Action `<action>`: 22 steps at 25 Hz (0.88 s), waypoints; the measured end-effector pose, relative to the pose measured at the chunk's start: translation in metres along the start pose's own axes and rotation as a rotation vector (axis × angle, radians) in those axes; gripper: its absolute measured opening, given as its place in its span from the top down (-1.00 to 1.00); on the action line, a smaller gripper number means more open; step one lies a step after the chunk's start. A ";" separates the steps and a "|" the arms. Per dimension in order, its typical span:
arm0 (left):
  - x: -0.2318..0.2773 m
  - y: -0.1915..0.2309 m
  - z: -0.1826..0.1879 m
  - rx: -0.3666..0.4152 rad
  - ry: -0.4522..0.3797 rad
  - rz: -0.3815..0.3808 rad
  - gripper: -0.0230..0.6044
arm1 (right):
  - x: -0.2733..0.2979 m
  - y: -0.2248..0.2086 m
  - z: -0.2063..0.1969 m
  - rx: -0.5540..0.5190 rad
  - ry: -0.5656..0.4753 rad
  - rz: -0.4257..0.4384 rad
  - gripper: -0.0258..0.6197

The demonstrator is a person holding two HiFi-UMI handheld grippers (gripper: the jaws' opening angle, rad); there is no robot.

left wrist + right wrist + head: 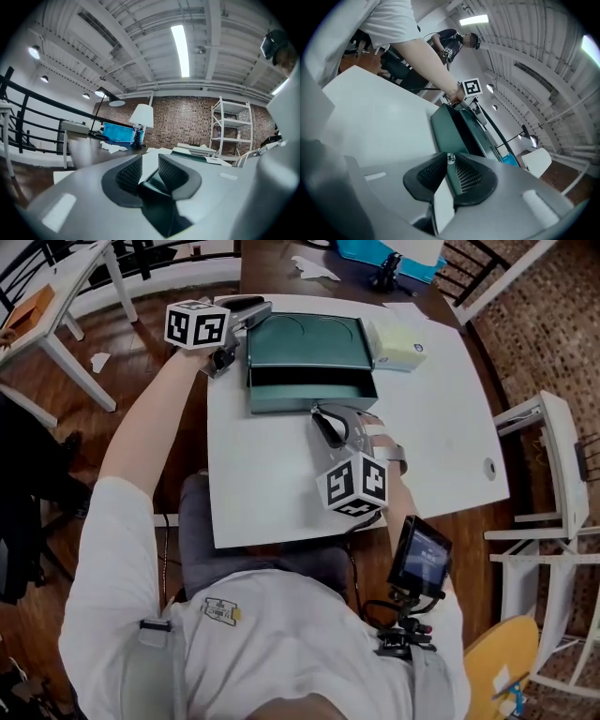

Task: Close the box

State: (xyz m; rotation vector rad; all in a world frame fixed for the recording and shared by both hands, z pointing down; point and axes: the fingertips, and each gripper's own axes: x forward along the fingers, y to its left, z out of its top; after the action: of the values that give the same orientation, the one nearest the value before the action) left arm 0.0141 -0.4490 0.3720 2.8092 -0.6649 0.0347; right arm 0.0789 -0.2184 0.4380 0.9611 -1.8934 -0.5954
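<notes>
A dark green box point(305, 338) lies on the white table point(281, 484), and its drawer part point(309, 390) stands pulled out toward me. My right gripper point(321, 418) is at the drawer's front. In the right gripper view its jaws sit close together on a small clear knob point(450, 158), with the green box point(452, 131) just beyond. My left gripper point(234, 334) rests beside the box's far left corner. In the left gripper view the left gripper point(150, 171) is open with nothing between its pads, and the box point(197, 153) shows off to the right.
A pale yellow pack point(398, 341) lies against the box's right side. Behind the white table stands a dark table point(281, 263) with crumpled paper point(314, 268) and a blue bin point(375, 249). White chairs point(548, 456) stand at the right. A small screen point(422, 554) hangs at my chest.
</notes>
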 end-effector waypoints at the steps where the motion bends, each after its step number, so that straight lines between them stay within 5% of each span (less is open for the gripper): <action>1: 0.000 0.000 0.000 0.000 -0.002 0.000 0.59 | 0.004 -0.003 0.000 0.009 0.000 0.003 0.75; 15: -0.002 0.002 0.004 0.020 -0.012 0.015 0.59 | 0.054 -0.038 0.002 0.079 0.002 0.028 0.75; 22: -0.012 0.001 0.008 0.004 -0.057 0.018 0.59 | 0.033 -0.043 -0.004 0.228 -0.058 0.053 0.75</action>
State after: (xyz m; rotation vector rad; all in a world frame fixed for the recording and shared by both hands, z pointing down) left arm 0.0026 -0.4468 0.3636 2.8179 -0.7041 -0.0408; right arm 0.0885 -0.2703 0.4258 1.0433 -2.0642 -0.3856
